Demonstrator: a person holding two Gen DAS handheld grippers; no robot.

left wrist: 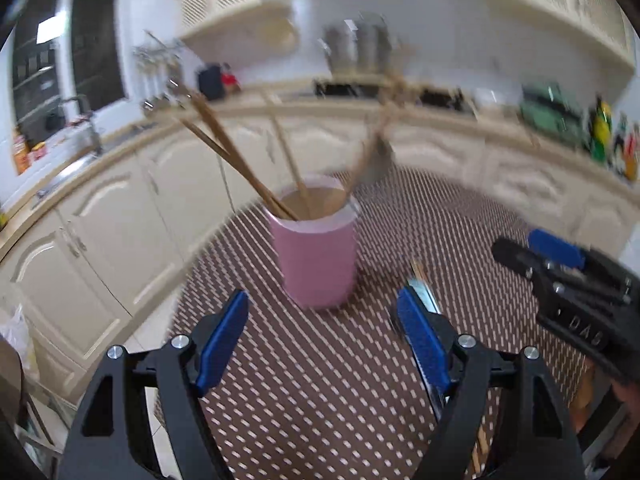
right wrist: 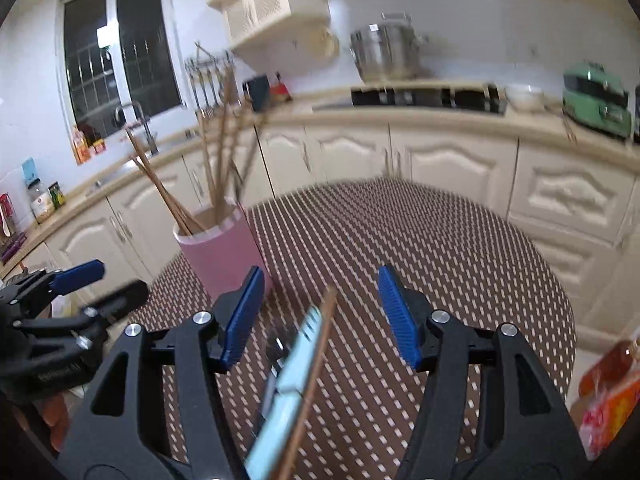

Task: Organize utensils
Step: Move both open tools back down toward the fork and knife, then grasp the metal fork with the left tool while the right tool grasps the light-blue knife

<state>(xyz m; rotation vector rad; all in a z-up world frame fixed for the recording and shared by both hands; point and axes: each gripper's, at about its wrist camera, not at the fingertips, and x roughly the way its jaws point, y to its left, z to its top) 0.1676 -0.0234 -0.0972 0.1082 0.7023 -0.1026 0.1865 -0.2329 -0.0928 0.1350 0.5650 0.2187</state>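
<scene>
The pink holder (right wrist: 222, 250) stands upright on the round table's brown patterned cloth (right wrist: 440, 248), wooden chopsticks (right wrist: 218, 160) fanning out of it at loose angles. Nearer, one more chopstick (right wrist: 316, 376) lies on the cloth against a pale blue-handled utensil (right wrist: 292, 372); what kind that is I cannot tell. The right gripper (right wrist: 320, 316) hangs over that pair with its jaws apart and nothing pressed between the pads. The left gripper (left wrist: 320, 340) faces the holder, wide and empty, its right pad just beside the same utensil. I judge the risk is twofold: closing on both pieces at once could send the thin stick skidding away, and a low sweep by either arm could catch the leaning chopsticks and tip the holder
</scene>
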